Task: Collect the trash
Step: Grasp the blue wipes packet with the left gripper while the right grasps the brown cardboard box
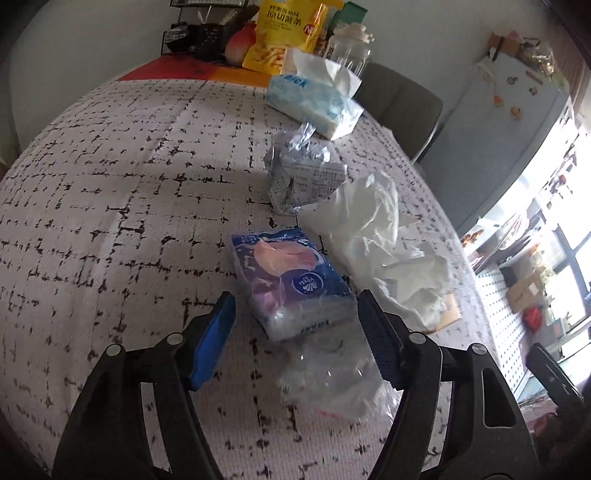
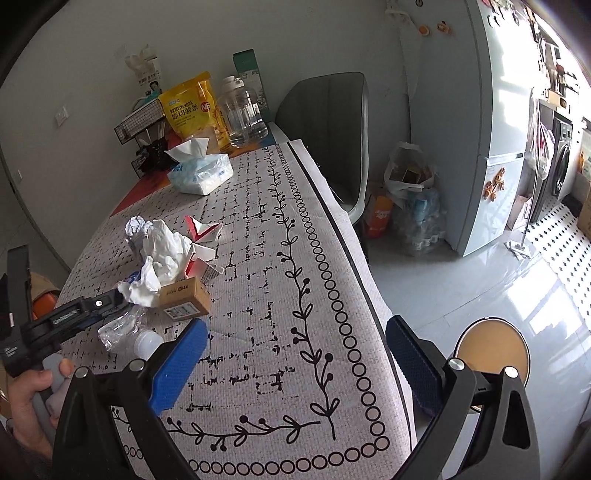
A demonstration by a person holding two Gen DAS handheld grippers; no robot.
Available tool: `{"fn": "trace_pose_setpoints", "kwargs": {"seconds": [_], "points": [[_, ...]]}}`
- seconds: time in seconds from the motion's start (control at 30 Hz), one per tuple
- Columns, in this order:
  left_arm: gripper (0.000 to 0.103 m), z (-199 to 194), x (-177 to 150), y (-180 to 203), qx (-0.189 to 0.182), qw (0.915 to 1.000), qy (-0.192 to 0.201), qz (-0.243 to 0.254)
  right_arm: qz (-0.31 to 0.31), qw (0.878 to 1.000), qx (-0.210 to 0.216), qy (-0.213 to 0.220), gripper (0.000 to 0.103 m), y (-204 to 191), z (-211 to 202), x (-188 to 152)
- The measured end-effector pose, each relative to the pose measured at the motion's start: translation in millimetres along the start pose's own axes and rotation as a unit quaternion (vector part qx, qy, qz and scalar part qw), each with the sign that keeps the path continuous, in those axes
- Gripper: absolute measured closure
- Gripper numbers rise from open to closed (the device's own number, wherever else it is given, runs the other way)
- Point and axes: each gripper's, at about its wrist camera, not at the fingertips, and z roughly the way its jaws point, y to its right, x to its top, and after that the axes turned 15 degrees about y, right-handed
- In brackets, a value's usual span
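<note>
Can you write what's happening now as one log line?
left gripper: open, around crushed clear bottle | right gripper: open, empty | tissues: on table

Two close downward wrist views, shared trash pile (image 1: 373, 236)

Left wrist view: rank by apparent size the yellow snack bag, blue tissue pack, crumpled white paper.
1. Crumpled white paper.
2. Blue tissue pack.
3. Yellow snack bag.
The bag sits farthest from the camera, so its real rank is unsure.
</note>
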Motion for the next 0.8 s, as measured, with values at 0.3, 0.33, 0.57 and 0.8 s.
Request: {"fn": "trace_pose_setpoints", "kwargs": {"seconds": [0.3,0.33,0.57,0.8], "points": [[0.039,17,5,3,0.0,0.9999,0.006,-0.015,-0.035,0.999,0.022,-0.022,0.008,-27,19,1],[0.049,18,6,3,-0.003,0.9998,0.004,-0.017,-0.039,0.999,0.023,-0.026,0.008,-31,23,1],[0.063,11,11,-14,-0.011,0.9989,0.011,-0.044,-0.053,0.998,0.033,-0.031,0.008,-53,31,0],[0.063,-19,23,-46,0.003,0.997,0.047,-0.062,-0.075,0.995,0.038,-0.045,0.008,-73,50,-5]]}}
